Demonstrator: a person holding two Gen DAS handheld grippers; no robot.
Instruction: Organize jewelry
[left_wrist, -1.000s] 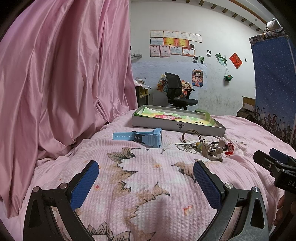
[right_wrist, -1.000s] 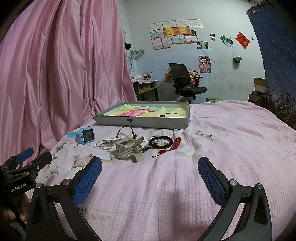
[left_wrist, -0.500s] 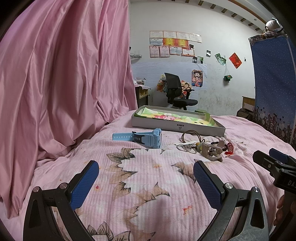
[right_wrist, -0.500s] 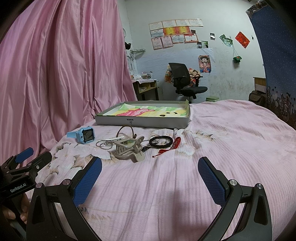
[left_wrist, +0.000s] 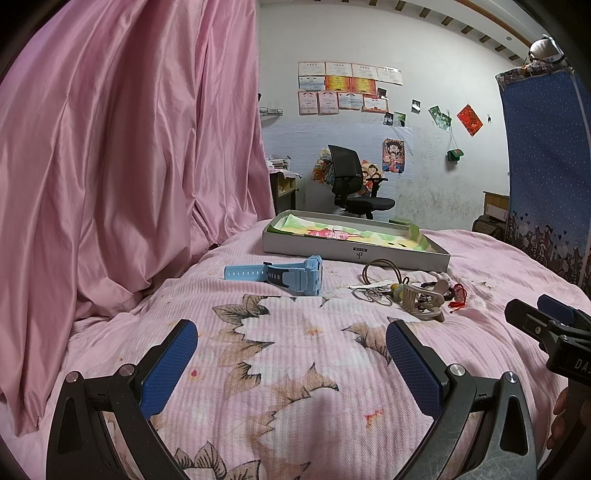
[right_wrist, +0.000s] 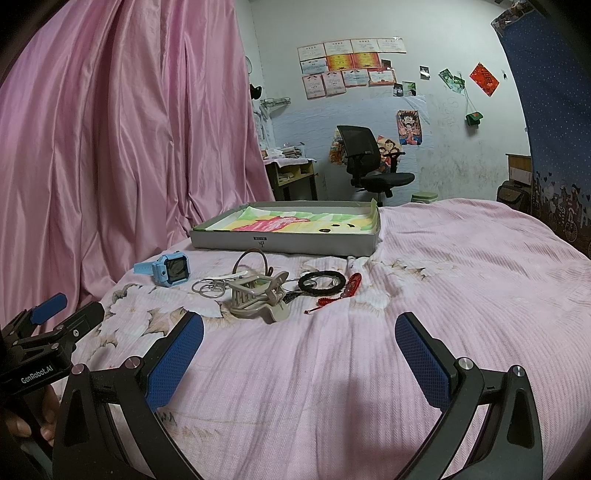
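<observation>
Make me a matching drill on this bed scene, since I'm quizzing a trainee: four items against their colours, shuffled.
Items:
1. watch
2. hair claw
3. beaded bracelet
4. cord

Colours:
A. red
B. beige
C. light blue
D. black

Pairs: 1-C, 2-B, 3-D, 4-A

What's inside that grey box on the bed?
The box holds a colourful printed sheet lining its bottom, with a few small dark marks on it that are too small to identify. No jewelry shows inside. The near wall hides the strip of floor just behind it.
</observation>
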